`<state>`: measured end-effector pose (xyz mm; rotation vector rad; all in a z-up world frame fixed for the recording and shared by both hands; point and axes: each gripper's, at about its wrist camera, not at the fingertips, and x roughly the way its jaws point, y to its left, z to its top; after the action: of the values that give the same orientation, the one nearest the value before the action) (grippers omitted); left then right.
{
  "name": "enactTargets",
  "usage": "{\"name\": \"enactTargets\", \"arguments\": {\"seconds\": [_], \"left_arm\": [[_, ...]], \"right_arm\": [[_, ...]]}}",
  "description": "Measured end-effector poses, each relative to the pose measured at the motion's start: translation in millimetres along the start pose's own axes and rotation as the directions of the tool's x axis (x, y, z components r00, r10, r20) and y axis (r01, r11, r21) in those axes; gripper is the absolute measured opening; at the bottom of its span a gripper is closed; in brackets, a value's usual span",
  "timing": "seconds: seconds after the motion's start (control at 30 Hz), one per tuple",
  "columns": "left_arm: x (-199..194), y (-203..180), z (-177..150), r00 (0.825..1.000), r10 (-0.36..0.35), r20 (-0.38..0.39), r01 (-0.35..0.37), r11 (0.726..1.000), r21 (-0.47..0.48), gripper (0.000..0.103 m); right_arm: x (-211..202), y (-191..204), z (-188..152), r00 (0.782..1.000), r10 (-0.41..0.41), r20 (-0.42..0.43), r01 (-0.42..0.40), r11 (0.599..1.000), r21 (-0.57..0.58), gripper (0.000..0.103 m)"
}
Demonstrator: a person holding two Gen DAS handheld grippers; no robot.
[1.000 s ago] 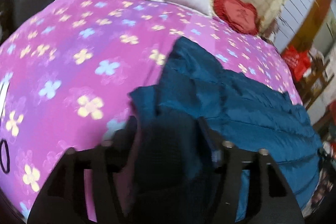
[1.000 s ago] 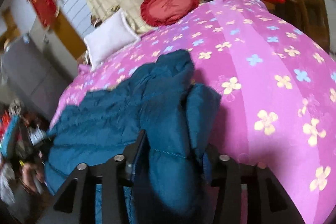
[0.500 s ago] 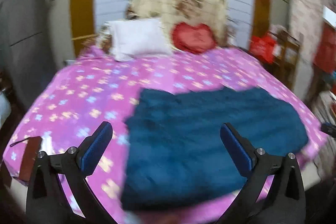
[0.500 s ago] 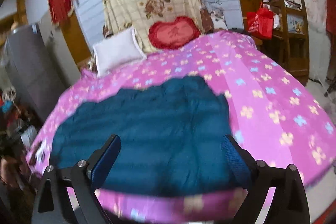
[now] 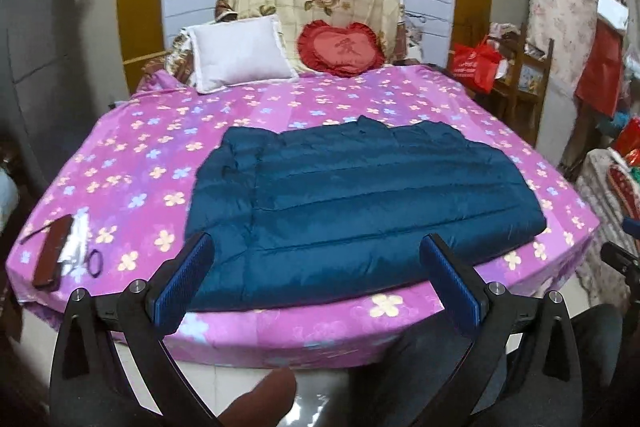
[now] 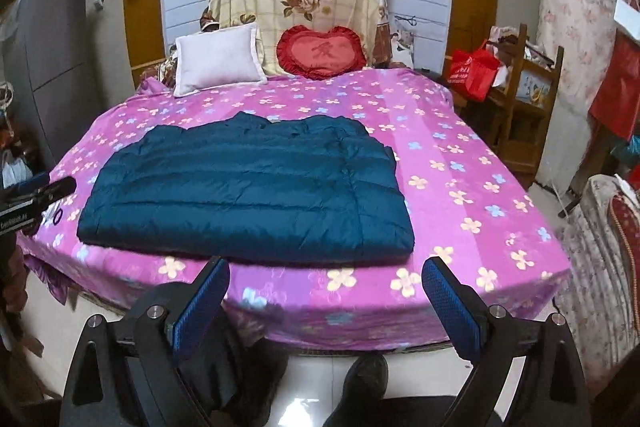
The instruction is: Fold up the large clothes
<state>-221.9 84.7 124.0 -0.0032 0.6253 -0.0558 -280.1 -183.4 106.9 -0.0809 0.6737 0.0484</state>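
A dark blue quilted jacket [image 5: 360, 195] lies folded flat as a wide rectangle on the pink flowered bed [image 5: 140, 155], near the front edge. It also shows in the right wrist view [image 6: 248, 191] on the bed [image 6: 460, 187]. My left gripper [image 5: 316, 263] is open and empty, held back from the bed's front edge. My right gripper [image 6: 326, 291] is open and empty, also back from the edge and above the floor.
A white pillow [image 5: 240, 53] and a red heart cushion [image 5: 340, 49] lean at the headboard. A dark red case with small items [image 5: 54, 259] lies at the bed's front left corner. A wooden shelf with a red bag [image 6: 476, 71] stands right of the bed.
Both grippers let go of the blue jacket, opened and pulled back from the bed. The jacket now lies flat and folded.
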Motion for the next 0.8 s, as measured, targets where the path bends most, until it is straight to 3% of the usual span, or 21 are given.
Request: {"name": "enactTargets", "arguments": {"seconds": [0.27,0.8], "left_arm": [[-10,0,-3,1.0,-0.028,-0.005,0.028,0.999,-0.017,0.103],[-2,2,-13,0.999,-0.034,-0.037,0.034,0.999,-0.008,0.103]], "right_arm": [[-17,20,-1,1.0,-0.018,0.012,0.019,0.999,-0.033,0.096],[-15,30,0,1.0,-0.009,0.004,0.009,0.999,-0.039,0.096]]}}
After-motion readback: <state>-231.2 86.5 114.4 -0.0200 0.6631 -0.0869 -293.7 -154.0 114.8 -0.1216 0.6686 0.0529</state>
